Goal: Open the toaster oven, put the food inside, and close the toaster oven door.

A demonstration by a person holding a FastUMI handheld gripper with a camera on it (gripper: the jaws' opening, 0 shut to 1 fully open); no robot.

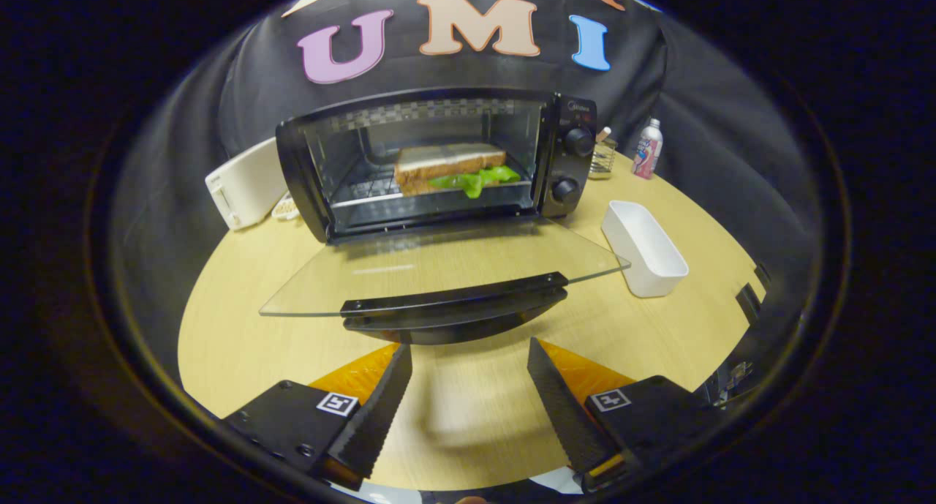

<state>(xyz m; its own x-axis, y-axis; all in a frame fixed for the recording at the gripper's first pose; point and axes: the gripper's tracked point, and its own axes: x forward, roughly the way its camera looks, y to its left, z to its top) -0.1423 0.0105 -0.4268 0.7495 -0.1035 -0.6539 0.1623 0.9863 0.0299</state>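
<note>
sandwich (452, 169) inside toaster oven (439, 160) (gripper (468, 354) spread)

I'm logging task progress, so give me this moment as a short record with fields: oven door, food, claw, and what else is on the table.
oven door: glass door of the toaster oven folded down flat, handle toward the claw
food: sandwich with lettuce on the rack inside
claw: claw open, holding nothing, fingers just short of the door handle
table items: white tray right of the door; bottle behind it; white box left of the oven
step left: close the door
</note>
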